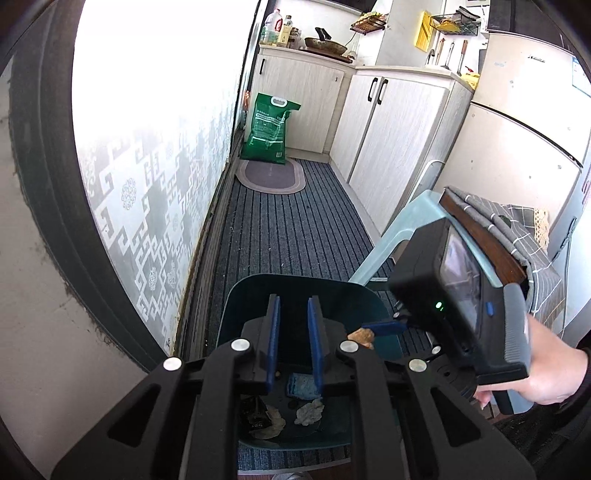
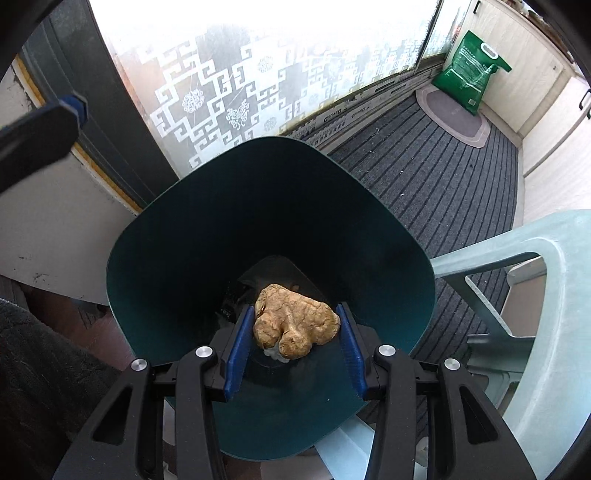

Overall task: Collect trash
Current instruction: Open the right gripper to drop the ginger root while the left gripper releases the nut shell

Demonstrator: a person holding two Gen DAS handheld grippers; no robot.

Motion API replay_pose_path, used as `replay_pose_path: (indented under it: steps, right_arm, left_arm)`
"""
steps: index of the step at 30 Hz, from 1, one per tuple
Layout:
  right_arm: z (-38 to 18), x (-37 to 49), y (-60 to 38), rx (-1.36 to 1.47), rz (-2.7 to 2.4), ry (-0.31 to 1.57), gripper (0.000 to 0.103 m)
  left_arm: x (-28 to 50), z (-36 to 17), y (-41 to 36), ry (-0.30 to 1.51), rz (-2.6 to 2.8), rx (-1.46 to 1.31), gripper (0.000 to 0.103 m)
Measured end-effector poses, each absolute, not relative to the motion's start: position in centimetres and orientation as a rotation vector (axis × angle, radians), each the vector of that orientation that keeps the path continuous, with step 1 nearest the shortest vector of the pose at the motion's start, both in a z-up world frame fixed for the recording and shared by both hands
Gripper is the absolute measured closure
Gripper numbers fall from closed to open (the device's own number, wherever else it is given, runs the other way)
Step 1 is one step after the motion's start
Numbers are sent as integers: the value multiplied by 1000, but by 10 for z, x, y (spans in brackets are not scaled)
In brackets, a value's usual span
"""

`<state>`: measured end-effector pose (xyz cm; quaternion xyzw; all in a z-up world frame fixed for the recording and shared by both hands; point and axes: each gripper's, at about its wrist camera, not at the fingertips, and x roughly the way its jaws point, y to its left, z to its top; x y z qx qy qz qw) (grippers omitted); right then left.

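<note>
Ginger (image 2: 295, 320), a knobbly tan lump, sits clamped between the blue pads (image 2: 236, 341) of my right gripper (image 2: 295, 334), both pads pressing its sides. I hold it over the mouth of the dark green bin (image 2: 155, 258), pointing steeply down into it. From my left wrist view the same lump (image 1: 362, 338) shows at the tip of that right gripper (image 1: 373, 329), with my right hand (image 1: 546, 365) wrapped round the handle at the right edge.

My left gripper (image 1: 294, 339) hangs above the bin (image 1: 243, 295) too, its jaws narrowed to a slim gap with nothing between them. Past its pads I see the bin's bottom: a crumpled white tissue (image 1: 309, 411), a blue-and-white scrap (image 1: 301, 384) and a dark wrapper (image 1: 255, 410) lying there.

Just right of the bin stands a pale green plastic stool (image 2: 546, 295); in the left view a wooden board and a grey checked cloth (image 1: 532, 236) lie on top of it. The bin rests on a dark striped floor mat (image 2: 424, 177) that runs along a frosted patterned glass door (image 2: 221, 96).

Farther off, an oval grey rug (image 1: 271, 175) lies on the mat, and a green sack (image 1: 271, 127) stands upright at its far end against the pale cabinets (image 1: 395, 122). A pale fridge (image 1: 524, 122) stands to the right, and on the counter beyond are bottles (image 1: 277, 29) and a wok (image 1: 325, 46).
</note>
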<state>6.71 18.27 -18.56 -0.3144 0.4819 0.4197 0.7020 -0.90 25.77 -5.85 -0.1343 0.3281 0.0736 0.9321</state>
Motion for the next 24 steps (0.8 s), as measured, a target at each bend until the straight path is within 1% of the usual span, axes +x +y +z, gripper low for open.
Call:
replay_pose_path:
  steps: [6,7,8,9,15,16,18,22,24]
  right_arm:
    - [-198,63,179,-736,930,1100,57]
    - [-201,63,180,-740,930,1111,56]
    - [-204,63,179,-742,932,1128,48]
    - [-204,63,179,-739,928,1128,46]
    - [-200,59,172,-729,937,1105,45]
    - [-199,59,171,-726,941,1096,45]
    - [-193,59,168,-708,958,1085,50]
    - [-175,53,167,-684,1001,1040,58]
    - [-164,49,164,-661,1019,1016,59]
  left_arm:
    - [-14,-38,252,603,146,-269,86]
    - [-16,-35,252,587,141,-270,86]
    - [-17,-31,251,571,137,-274,86]
    - [-18,-29,251,557,132,-278,86]
    - [-23,-11,250,476,127,-292,86]
    - [-23,-9,249,469,126,-295,86]
    - [-22,-6,249,458,129,-300,86]
    - [-20,0,245,446,127,-300,86]
    - [-21,3,243,437,125,-298,85]
